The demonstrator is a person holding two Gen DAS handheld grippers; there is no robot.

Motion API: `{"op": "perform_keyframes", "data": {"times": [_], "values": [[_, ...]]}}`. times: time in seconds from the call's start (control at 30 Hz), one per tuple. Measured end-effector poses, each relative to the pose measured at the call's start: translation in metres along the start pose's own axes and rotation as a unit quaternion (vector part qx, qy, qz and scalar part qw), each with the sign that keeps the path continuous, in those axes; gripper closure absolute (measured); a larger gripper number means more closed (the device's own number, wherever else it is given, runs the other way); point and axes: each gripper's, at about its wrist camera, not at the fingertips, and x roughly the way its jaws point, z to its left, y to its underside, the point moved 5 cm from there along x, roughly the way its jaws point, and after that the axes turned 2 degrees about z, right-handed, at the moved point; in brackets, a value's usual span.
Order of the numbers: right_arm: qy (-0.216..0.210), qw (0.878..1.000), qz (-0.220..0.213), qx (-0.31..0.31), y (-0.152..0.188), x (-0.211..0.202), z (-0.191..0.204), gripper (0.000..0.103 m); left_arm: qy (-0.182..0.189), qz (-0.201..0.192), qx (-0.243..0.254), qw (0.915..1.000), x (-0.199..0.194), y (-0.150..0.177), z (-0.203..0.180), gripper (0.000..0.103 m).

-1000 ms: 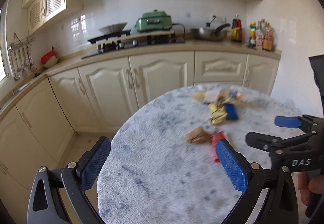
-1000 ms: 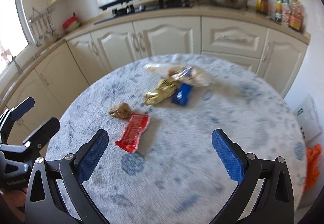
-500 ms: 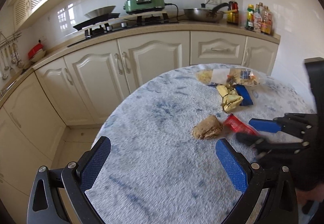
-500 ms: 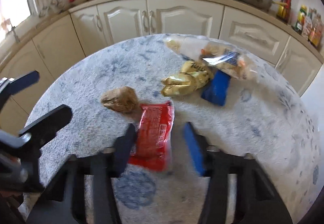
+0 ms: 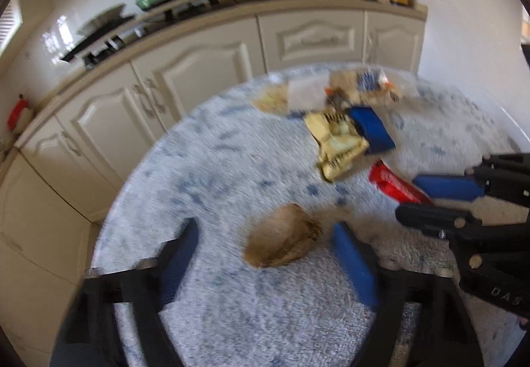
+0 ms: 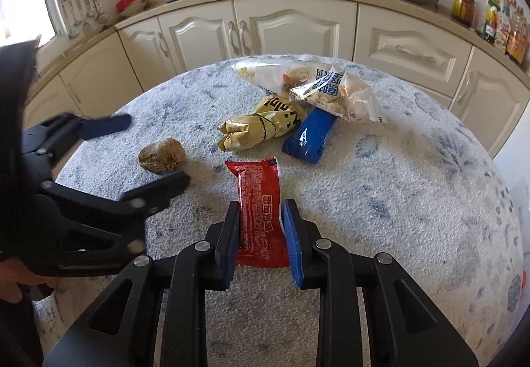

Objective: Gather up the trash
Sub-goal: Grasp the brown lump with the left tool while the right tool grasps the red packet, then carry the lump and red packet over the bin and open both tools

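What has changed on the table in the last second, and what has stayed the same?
The right gripper came down and its jaws are closing on the red wrapper, pads at both sides. The left gripper moved in around the brown lump; its jaws are closing, not yet touching it. The gold wrapper, the blue packet and the clear bag lie as before.

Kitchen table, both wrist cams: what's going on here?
A person with a handheld gripper in each hand is clearing snack trash off the round table. The right gripper has its pads against the red wrapper, jaws closing. The left gripper is closing around the brown crumpled wad, pads not yet on it. The gold wrapper, blue packet and clear snack bag lie untouched farther back.
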Motion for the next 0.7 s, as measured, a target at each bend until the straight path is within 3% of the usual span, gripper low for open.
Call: {"op": "perform_keyframes", "data": {"times": [0.03, 0.07, 0.4, 0.7], "values": [[-0.003, 1.000, 0.000, 0.002, 0.000, -0.001, -0.001, 0.078, 0.016, -0.001, -0.009, 0.9998, 0.000, -0.001, 0.000, 0.060], [-0.005, 1.000, 0.000, 0.005, 0.000, -0.001, -0.002, 0.078, 0.032, 0.003, -0.023, 0.9992, 0.001, 0.000, 0.001, 0.063], [-0.017, 0.999, -0.007, 0.034, 0.019, -0.026, -0.019, 0.084, 0.056, -0.014, -0.059, 0.9966, -0.020, 0.017, -0.005, 0.064], [-0.005, 0.997, -0.033, 0.066, 0.046, -0.072, -0.047, 0.084, 0.074, -0.052, -0.064, 0.9938, -0.071, 0.024, -0.050, 0.064]]}}
